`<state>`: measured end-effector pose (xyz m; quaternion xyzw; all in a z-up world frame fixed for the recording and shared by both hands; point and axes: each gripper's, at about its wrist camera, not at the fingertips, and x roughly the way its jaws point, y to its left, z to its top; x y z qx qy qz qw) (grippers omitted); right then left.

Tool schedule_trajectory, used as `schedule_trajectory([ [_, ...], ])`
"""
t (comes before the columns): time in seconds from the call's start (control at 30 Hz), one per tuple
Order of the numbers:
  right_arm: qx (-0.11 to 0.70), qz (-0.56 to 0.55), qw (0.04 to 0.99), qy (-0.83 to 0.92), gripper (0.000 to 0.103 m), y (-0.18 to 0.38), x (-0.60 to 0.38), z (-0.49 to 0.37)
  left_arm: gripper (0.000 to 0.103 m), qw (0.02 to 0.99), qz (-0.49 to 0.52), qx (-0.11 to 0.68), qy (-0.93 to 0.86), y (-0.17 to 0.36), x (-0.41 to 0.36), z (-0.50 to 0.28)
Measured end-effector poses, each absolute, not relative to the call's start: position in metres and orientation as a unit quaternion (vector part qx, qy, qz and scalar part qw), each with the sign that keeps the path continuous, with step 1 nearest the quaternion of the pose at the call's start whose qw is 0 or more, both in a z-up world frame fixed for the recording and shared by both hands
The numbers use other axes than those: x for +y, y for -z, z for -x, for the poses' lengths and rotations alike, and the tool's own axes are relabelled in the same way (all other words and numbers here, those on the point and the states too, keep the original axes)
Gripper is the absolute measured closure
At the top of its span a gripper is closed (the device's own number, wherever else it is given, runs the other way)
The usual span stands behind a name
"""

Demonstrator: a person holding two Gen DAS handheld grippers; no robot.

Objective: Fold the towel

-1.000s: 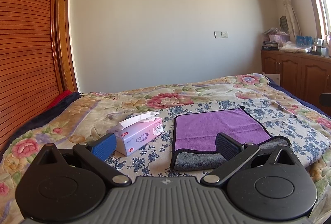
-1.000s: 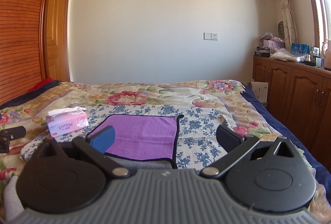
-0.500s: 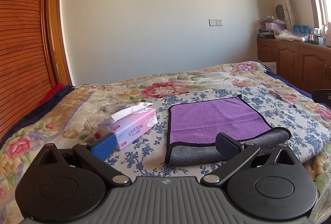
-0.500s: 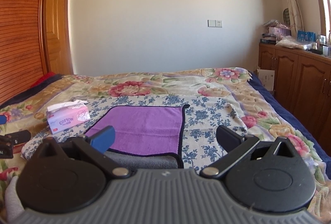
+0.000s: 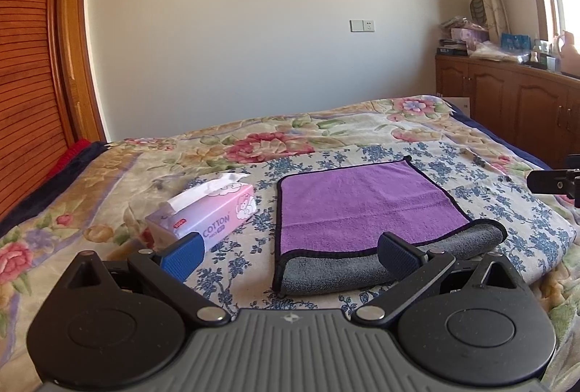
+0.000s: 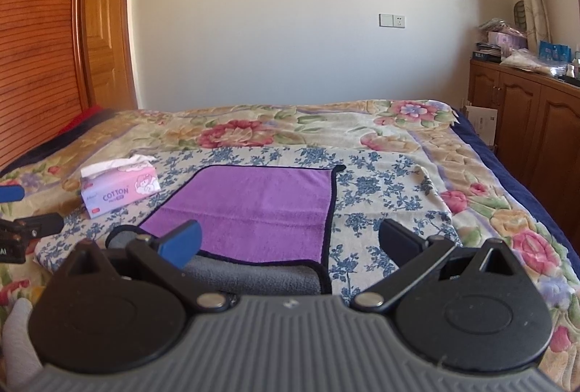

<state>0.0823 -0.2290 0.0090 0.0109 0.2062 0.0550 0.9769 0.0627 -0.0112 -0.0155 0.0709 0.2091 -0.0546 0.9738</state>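
Both grippers hang over the near edge of the bed, pointing level across it toward the far wall: the left gripper has its fingers spread wide and grasps nothing, and the right gripper is likewise released and carries nothing. Between and just ahead of them lies the towel, purple side up with a black hem, flat on the blue-flowered cloth — its near edge is rolled back so the grey underside shows as a thick band. A pink tissue box sits just to the towel's left, apart from it. Compared with a second ago, the left gripper has swung so the towel sits more squarely ahead — and the right one has edged nearer the rolled edge.
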Motion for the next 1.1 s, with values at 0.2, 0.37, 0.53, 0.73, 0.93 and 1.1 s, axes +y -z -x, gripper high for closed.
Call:
schedule_trajectory([
  [0.2, 0.214, -0.005, 0.975, -0.058, 0.0, -0.005, -0.229, -0.095, 0.0, 0.971, -0.069, 0.218, 0.067, 0.021, -0.012, -0.079],
  [0.37, 0.223, -0.001, 0.973, -0.057, 0.0, -0.001, -0.23, -0.108, 0.0, 0.969, -0.068, 0.227, 0.073, 0.027, -0.011, -0.092],
  [0.53, 0.232, 0.003, 0.971, -0.059, 0.0, 0.005, -0.231, -0.12, 0.0, 0.966, -0.062, 0.237, 0.077, 0.034, -0.008, -0.106],
  [0.73, 0.247, 0.016, 0.967, -0.064, 0.0, 0.012, -0.229, -0.134, 0.001, 0.964, -0.056, 0.248, 0.081, 0.042, -0.006, -0.121],
  [0.93, 0.26, 0.029, 0.963, -0.069, 0.0, 0.019, -0.226, -0.145, 0.006, 0.96, -0.05, 0.261, 0.086, 0.05, -0.004, -0.138],
  [1.1, 0.278, 0.032, 0.957, -0.072, 0.0, 0.025, -0.228, -0.152, 0.012, 0.957, -0.04, 0.273, 0.091, 0.057, 0.0, -0.151],
])
